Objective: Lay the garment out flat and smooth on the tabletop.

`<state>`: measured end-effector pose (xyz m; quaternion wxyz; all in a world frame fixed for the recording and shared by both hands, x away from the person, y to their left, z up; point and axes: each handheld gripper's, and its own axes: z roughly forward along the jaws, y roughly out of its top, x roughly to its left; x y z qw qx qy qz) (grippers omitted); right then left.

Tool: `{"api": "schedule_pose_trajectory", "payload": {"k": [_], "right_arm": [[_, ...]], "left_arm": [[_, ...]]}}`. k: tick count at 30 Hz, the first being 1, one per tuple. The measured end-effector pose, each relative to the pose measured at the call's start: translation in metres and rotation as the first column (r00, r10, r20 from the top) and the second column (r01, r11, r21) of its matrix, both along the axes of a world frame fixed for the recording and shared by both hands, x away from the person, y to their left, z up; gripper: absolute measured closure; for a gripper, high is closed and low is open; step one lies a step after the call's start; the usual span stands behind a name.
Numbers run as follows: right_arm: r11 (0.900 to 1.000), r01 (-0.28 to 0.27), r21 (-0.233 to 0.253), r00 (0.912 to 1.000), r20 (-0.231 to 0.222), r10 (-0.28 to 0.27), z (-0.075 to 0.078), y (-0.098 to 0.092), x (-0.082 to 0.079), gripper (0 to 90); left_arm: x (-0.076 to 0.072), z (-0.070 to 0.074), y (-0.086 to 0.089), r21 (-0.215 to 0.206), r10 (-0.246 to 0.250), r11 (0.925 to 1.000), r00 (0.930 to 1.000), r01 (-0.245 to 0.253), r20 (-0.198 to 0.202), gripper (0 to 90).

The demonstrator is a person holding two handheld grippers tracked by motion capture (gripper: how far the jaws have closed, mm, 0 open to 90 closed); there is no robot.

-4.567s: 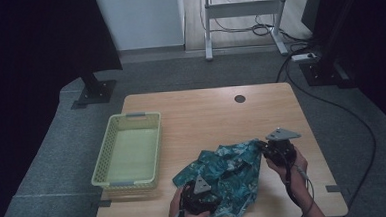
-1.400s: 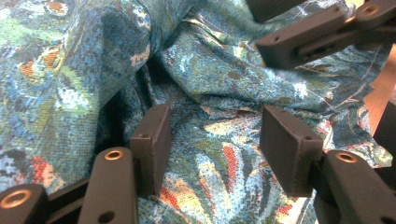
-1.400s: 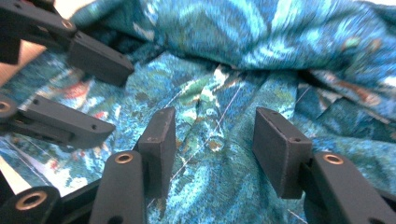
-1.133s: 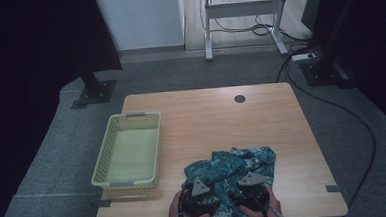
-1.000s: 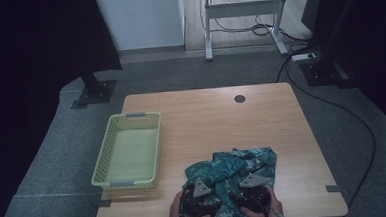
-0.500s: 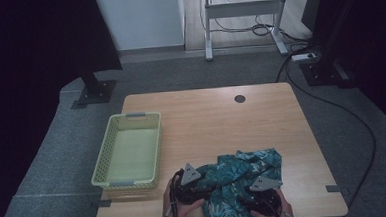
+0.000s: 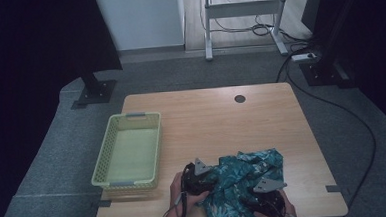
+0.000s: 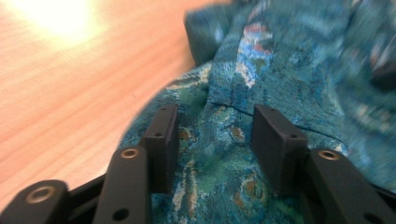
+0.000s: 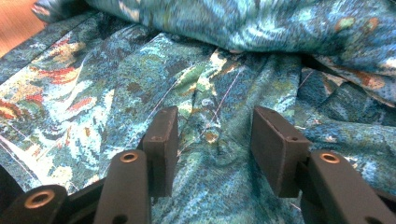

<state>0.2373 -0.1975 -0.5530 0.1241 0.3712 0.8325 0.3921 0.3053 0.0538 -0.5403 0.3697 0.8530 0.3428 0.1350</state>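
The pale wooden tabletop (image 7: 222,122) is a rounded rectangle standing on grey carpet, with a small dark round hole (image 7: 239,98) near its far edge. The far half of the wood is bare.

Along the left side of the tabletop sits a light green rectangular plastic basket (image 7: 104,163) with perforated walls, its long side running away from the person. Nothing lies in it.

At the near edge, right of the basket and well apart from it, lies a crumpled teal cloth with a leafy blue, green and orange print (image 7: 244,178). It is bunched into folds, and its near portion reaches the front rim of the tabletop between the person's two hands.

The left claw (image 7: 197,178) rests at the cloth's left edge, held in the person's left hand (image 7: 178,192), with a grey three-cornered plate on top. In the left gripper view the left claw (image 8: 212,140) is spread, its two black jaws standing apart with the cloth (image 8: 289,70) lying under and between them, nothing pinched; bare wood (image 8: 70,84) shows to one side.

The right claw (image 7: 266,197) lies on the cloth's near right part, also topped by a grey plate. In the right gripper view the right claw (image 9: 210,140) is likewise spread, jaws apart over the wrinkled cloth (image 9: 224,84), gripping none of it.
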Motion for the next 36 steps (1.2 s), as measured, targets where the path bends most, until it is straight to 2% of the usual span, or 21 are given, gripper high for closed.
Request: {"api": "schedule_pose_trajectory", "payload": {"k": [2,3,6,7,9,11,18,25,28,30,36], "right_arm": [[1.000,0.001,0.000,1.0000,0.001,-0.001,0.000,0.000,0.000,51.4],[1.000,0.003,-0.002,1.0000,0.003,-0.003,0.000,0.000,-0.001,51.4],[1.000,0.004,-0.005,1.0000,0.007,-0.004,0.000,-0.001,-0.001,51.5],[1.000,0.005,-0.003,1.0000,0.006,-0.005,0.000,-0.001,-0.002,51.5],[1.000,0.006,-0.003,1.0000,0.007,-0.006,0.000,-0.001,-0.002,51.6],[1.000,0.005,-0.003,1.0000,0.007,-0.005,0.000,-0.001,-0.002,51.7],[1.000,0.005,0.001,0.9999,0.009,-0.005,-0.001,-0.003,-0.002,52.2],[1.000,0.012,0.002,0.9999,0.004,-0.012,0.000,-0.005,-0.003,52.3],[1.000,0.015,0.003,0.9999,0.001,-0.015,0.000,-0.005,-0.003,52.3],[1.000,0.016,0.004,0.9999,0.000,-0.016,0.000,-0.006,-0.004,52.3],[1.000,0.012,-0.001,0.9999,-0.001,-0.012,0.000,-0.007,-0.004,52.3]], "left_arm": [[-0.002,-0.006,-0.004,0.035,-0.010,0.9993,0.9999,0.010,0.013,57.1],[-0.004,-0.007,-0.004,0.029,-0.014,0.9995,0.9996,0.013,0.023,59.7],[-0.007,-0.008,-0.005,0.019,-0.048,0.9987,0.9981,0.048,0.038,74.7],[-0.009,-0.007,-0.005,0.026,-0.059,0.9980,0.9973,0.058,0.043,84.4],[-0.012,-0.005,-0.006,0.066,-0.056,0.9965,0.9952,0.051,0.079,87.7],[-0.013,-0.002,-0.004,0.060,-0.059,0.9968,0.9938,0.053,0.094,90.0],[-0.007,0.010,0.014,-0.051,-0.019,0.9984,0.9947,0.024,0.101,90.0],[0.004,0.021,0.024,-0.079,0.026,0.9967,0.9938,-0.018,0.108,90.0],[0.016,0.024,0.027,-0.088,0.067,0.9945,0.9916,-0.057,0.111,90.0],[0.024,0.027,0.029,-0.112,0.092,0.9905,0.9904,-0.080,0.104,90.0],[0.045,0.037,0.035,-0.112,0.136,0.9859,0.9849,-0.125,0.106,90.0]]}}
